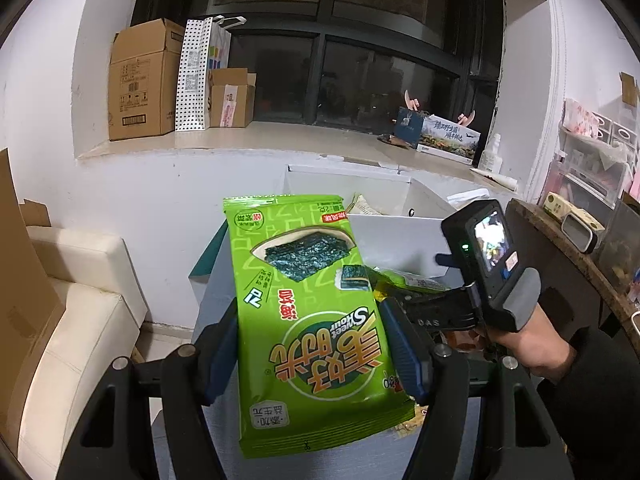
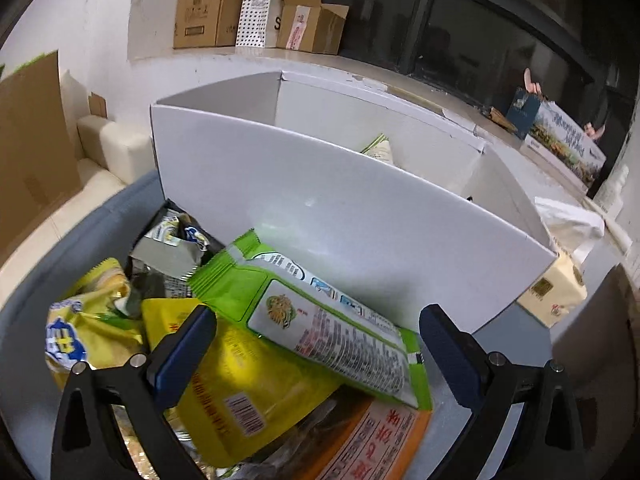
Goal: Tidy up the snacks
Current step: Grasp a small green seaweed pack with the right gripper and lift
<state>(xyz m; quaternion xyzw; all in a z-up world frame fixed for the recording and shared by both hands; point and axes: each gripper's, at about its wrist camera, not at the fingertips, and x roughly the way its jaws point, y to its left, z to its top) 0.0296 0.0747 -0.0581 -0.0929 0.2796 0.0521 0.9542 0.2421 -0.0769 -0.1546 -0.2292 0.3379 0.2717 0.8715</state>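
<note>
My left gripper (image 1: 310,344) is shut on a green seaweed snack packet (image 1: 308,312) and holds it up, upside down, in front of the white cardboard box (image 1: 396,236). The right gripper (image 1: 404,304) shows at the right of the left wrist view, held by a hand. In the right wrist view my right gripper (image 2: 320,344) is open over a pile of snacks. Between its fingers lies a green packet (image 2: 320,320), back side up, over a yellow packet (image 2: 248,392). The white box (image 2: 320,200) stands just behind the pile, with one packet (image 2: 378,148) inside.
An orange packet (image 2: 372,440), a yellow-blue packet (image 2: 80,328) and a silver packet (image 2: 172,240) lie in the pile on the grey-blue table (image 2: 452,440). A tissue box (image 2: 556,292) sits right of the white box. A cream sofa (image 1: 76,320) and cardboard stand left; a windowsill with boxes (image 1: 160,80) is behind.
</note>
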